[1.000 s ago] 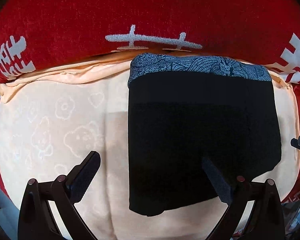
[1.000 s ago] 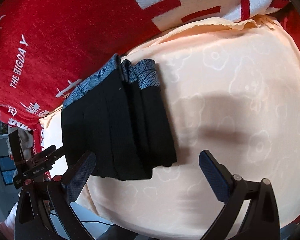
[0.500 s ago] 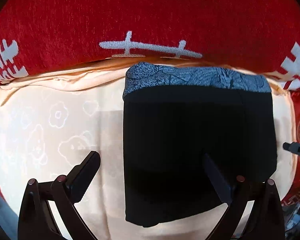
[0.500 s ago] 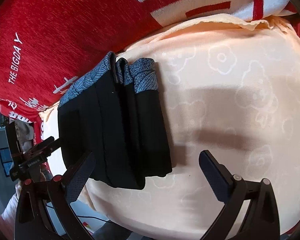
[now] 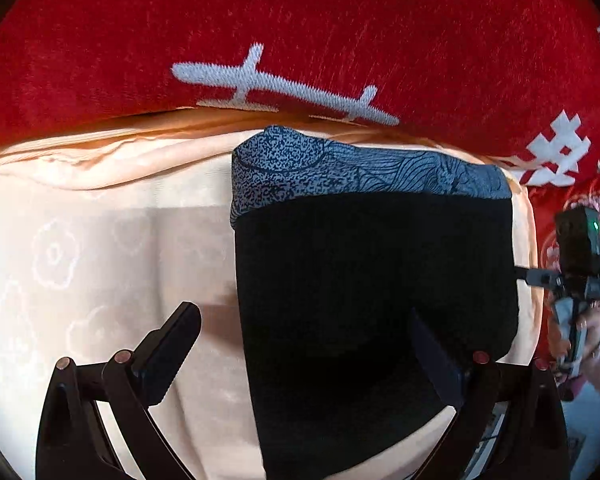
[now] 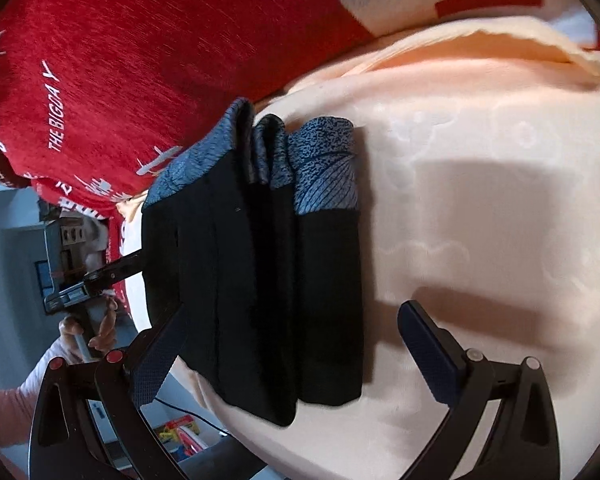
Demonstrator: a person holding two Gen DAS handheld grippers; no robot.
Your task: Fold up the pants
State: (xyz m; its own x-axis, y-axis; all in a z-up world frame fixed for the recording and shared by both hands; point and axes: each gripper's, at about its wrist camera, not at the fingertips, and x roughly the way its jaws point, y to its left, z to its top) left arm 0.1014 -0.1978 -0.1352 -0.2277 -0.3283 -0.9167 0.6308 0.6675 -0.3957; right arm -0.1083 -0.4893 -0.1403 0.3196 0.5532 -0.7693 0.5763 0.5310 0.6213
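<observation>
The black pants (image 5: 372, 280) with a blue-grey patterned waistband lie folded into a compact stack on the peach sheet (image 5: 80, 260); the stacked layers show edge-on in the right wrist view (image 6: 260, 280). My left gripper (image 5: 308, 356) is open and empty, hovering over the near edge of the stack, its right finger above the black cloth. My right gripper (image 6: 292, 344) is open and empty above the stack's end. The other hand-held gripper (image 5: 576, 272) shows at the right of the left wrist view, and at the left of the right wrist view (image 6: 96, 280).
A red blanket (image 5: 300, 32) with white embroidery lies along the far side of the sheet and shows in the right wrist view (image 6: 140, 60). The bed's edge drops away at the left of that view, with floor clutter (image 6: 180, 428) below.
Both grippers have moved closer to the folded pants, so the stack looks larger. The other gripper has come further into each view. The pants have not moved.
</observation>
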